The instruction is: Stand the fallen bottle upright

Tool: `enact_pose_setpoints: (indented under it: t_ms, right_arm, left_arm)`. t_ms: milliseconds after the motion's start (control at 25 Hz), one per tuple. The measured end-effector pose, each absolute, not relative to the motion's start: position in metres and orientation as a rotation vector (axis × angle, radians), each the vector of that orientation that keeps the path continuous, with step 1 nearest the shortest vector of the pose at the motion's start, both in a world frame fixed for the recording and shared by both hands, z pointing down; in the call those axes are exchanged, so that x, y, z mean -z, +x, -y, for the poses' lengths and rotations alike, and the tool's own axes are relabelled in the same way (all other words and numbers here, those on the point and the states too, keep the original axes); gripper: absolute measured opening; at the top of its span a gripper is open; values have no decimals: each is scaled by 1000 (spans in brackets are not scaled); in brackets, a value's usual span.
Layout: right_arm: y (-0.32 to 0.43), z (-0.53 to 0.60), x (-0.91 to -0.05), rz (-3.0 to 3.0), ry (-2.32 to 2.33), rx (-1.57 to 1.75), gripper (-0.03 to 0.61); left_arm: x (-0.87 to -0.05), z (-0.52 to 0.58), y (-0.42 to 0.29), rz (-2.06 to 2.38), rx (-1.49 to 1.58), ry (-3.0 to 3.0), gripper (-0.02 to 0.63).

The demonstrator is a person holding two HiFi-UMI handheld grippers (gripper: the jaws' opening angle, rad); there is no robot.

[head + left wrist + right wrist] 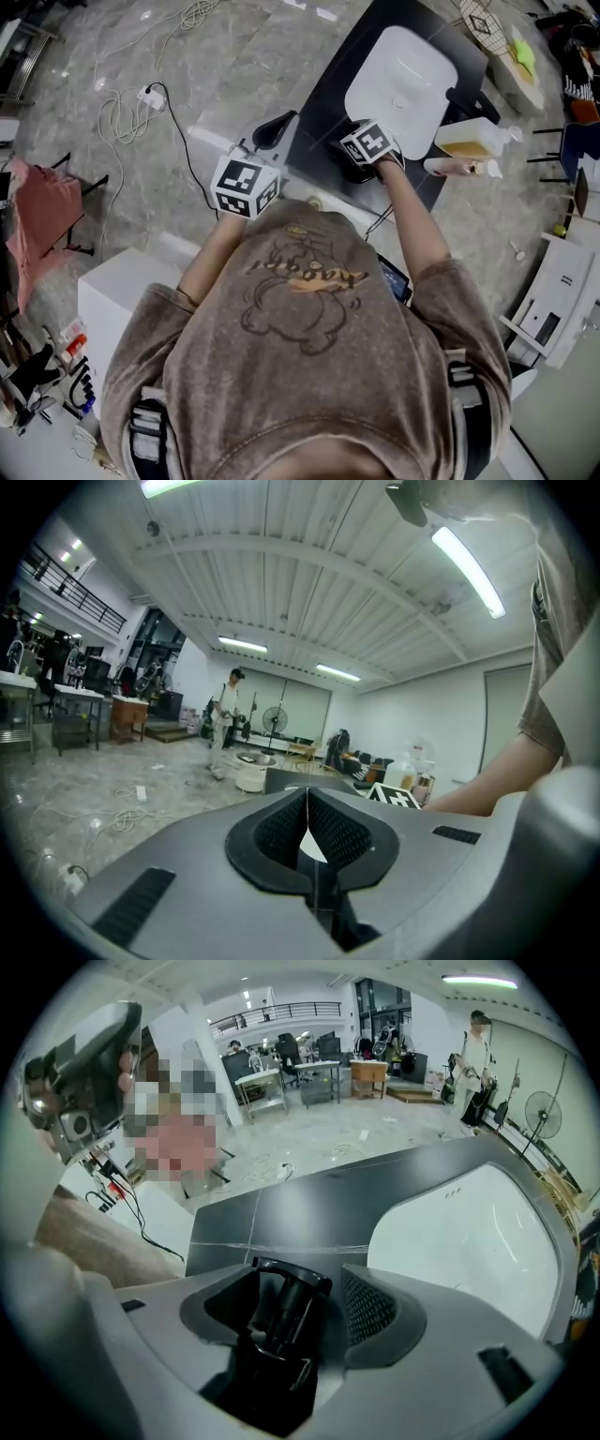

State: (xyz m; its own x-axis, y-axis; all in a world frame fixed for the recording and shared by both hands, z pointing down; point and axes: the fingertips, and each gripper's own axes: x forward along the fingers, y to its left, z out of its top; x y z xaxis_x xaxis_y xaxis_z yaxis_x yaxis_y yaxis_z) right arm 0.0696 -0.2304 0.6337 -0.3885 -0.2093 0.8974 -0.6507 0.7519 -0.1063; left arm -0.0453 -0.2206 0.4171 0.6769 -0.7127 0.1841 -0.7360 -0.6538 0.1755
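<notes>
In the right gripper view a black pump bottle [277,1321] lies between the jaws, its pump head [292,1277] pointing away over the black table [281,1208]. My right gripper [300,1326] is shut on it: the bottle's body fills the space between the pads. From the head view, the right gripper [362,169] points steeply down at the table's near edge, and the bottle is mostly hidden under the marker cube [367,142]. My left gripper [306,841] is shut with nothing in it. It hangs off the table's left corner [279,124].
A white basin [403,80] takes up the far part of the table. A pale yellow bottle [473,139] and a pinkish bottle [459,167] lie at the table's right edge. A power strip with cables [150,94] lies on the floor to the left. A white cabinet [117,291] stands near left.
</notes>
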Motion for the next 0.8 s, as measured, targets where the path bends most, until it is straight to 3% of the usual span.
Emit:
enact_pose_setpoints:
  t_ms: [320,800]
  right_arm:
    - [63,227,-640,1943,621,-653,181]
    - [74,231,-621,1989,679,-592,161]
  left_arm:
    - [-418,218,-51,1195,-146,2641,20]
    - [-419,215,-51,1200,-153,2637,18]
